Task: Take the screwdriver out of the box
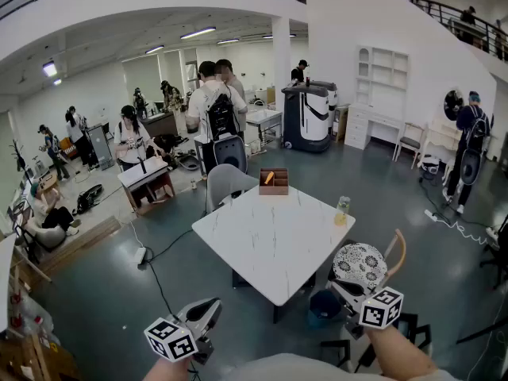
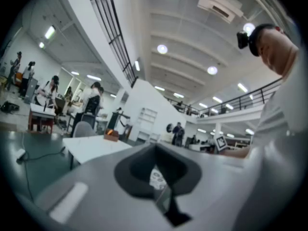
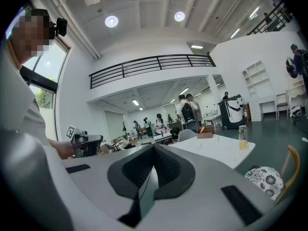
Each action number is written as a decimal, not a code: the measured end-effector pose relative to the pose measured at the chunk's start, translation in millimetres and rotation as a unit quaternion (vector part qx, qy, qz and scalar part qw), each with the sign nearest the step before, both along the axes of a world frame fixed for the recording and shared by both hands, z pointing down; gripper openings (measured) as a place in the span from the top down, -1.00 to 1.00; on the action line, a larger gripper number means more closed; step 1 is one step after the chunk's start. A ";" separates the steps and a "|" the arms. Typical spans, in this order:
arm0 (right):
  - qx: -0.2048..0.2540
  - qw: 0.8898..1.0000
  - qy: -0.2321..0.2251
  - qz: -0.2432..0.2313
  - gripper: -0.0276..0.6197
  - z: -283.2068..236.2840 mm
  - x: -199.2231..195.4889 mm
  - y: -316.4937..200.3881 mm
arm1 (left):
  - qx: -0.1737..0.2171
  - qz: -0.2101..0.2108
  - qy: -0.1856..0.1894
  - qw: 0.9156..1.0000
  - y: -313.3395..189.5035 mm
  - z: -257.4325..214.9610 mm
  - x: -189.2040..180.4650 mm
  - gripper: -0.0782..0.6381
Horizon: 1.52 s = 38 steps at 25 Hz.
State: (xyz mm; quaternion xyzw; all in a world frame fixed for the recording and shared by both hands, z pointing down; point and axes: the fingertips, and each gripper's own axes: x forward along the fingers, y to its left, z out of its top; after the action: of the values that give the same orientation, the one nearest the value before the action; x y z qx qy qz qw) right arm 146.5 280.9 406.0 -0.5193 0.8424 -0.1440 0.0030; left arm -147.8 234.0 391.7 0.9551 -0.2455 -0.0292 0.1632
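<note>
Showing only as a small orange streak, the screwdriver (image 1: 269, 178) lies aslant in the wooden box (image 1: 274, 189) at the white table's (image 1: 270, 244) far edge; its tip can't be made out. A bottle (image 1: 342, 209) stands at the table's right edge. Low in the frame, the left gripper (image 1: 208, 312) and right gripper (image 1: 348, 290) hang well apart from the box, jaws together on nothing.

White table (image 1: 270, 244), dark, possibly concrete floor (image 1: 95, 292)

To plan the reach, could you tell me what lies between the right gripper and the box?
In the head view, only bare white table lies between the right gripper and the box; the patterned cushion and the bottle sit to the right.
</note>
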 end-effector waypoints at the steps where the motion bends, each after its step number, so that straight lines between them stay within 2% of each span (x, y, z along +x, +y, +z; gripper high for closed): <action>1: 0.001 1.000 0.000 0.000 0.90 -1.0 3.1 1.7 | 0.000 0.000 0.000 1.000 0.6 -1.2 3.3 0.78; 17: 0.017 1.000 0.005 -0.017 0.90 -12.1 71.7 30.2 | 0.010 0.001 0.004 1.000 30.2 -16.2 87.7 0.78; 25: 0.013 1.000 0.009 -0.023 0.90 -5.4 91.7 37.7 | -0.001 0.014 -0.010 1.000 48.5 -12.3 130.2 0.78; 30: 0.013 1.000 -0.002 -0.023 0.90 3.2 94.8 33.2 | -0.007 0.014 -0.016 1.000 46.6 -9.9 133.3 0.78; 38: 0.009 1.000 0.011 -0.014 0.90 8.6 79.3 -1.3 | -0.011 0.020 -0.003 1.000 10.0 3.7 113.0 0.78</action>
State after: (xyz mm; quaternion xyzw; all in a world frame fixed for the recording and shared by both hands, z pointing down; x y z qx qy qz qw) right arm 225.8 279.7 414.6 -0.5091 0.8508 -0.1305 -0.0035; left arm -34.8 244.0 395.5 0.9579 -0.2275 -0.0199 0.1739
